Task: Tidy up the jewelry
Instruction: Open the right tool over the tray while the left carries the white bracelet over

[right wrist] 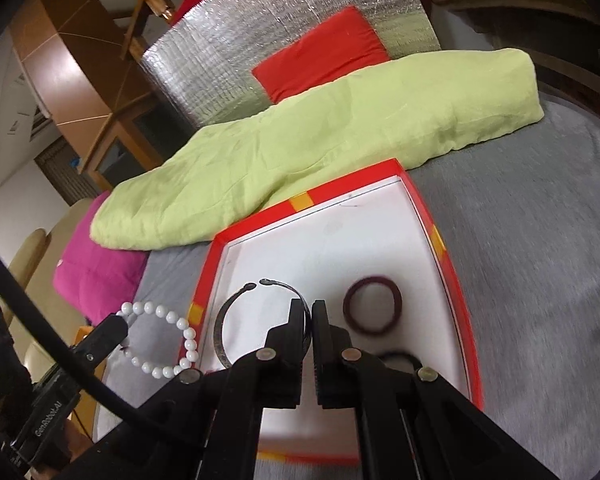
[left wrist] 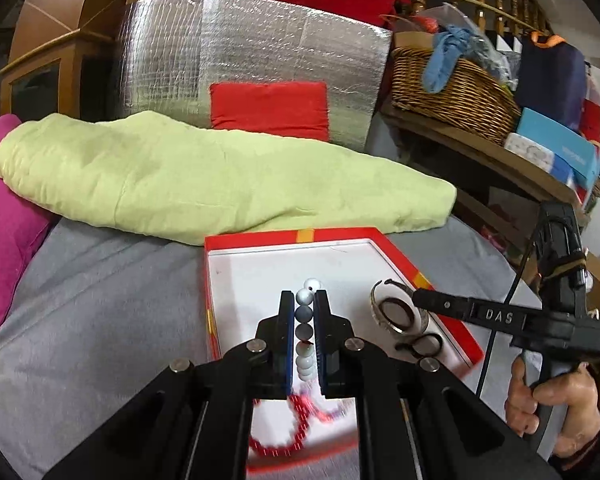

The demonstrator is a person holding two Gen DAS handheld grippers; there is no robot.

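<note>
bead bracelet (left wrist: 305,336) clamped in my left tongs (left wrist: 304,320), beads strung in a line along the fingers, loop hanging edge-on. red box (right wrist: 458,312) lies directly below and ahead of them, white floor under the beads. right tongs (right wrist: 309,320) closed on rim of the open metal bangle (right wrist: 224,332), loop lying flat-ish to their left, over box interior near its left wall. dark ring (right wrist: 374,310) already on box floor, just right of right tongs. red bead string (left wrist: 292,428) blurred below left tongs. my read: both pieces sit over the box, so next is lower and release; right tongs nearer the floor, can't confirm.
</note>
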